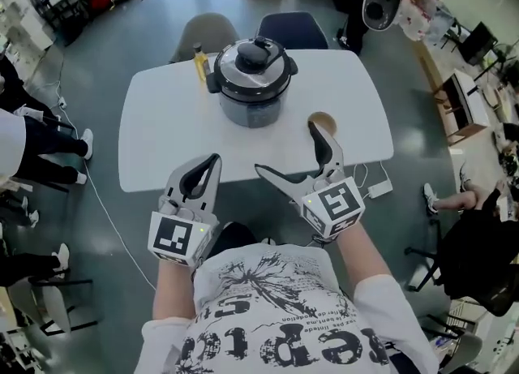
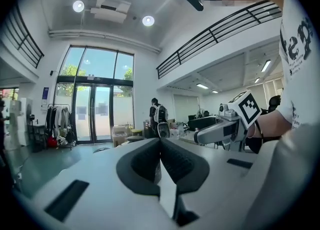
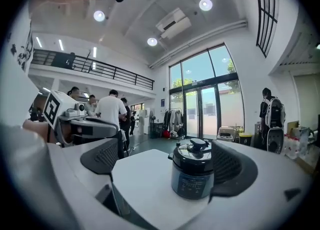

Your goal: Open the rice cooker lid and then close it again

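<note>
The rice cooker [image 1: 251, 80] stands on the far middle of the white table [image 1: 154, 137], dark-bodied, with its lid down and a black knob on top. My right gripper [image 1: 285, 149] is open at the table's near edge, well short of the cooker. In the right gripper view the cooker [image 3: 192, 174] appears between the spread jaws of that gripper [image 3: 167, 164], untouched. My left gripper [image 1: 209, 168] is shut and empty, held near the table's front edge. In the left gripper view its jaws [image 2: 160, 146] press together, pointing into the room.
A yellow bottle [image 1: 199, 62] stands just left of the cooker. A brown cup [image 1: 322, 123] sits at the table's right, near my right gripper. Two chairs [image 1: 207, 32] [image 1: 292, 27] stand behind the table. A white adapter [image 1: 379, 190] with cable hangs off the right front edge.
</note>
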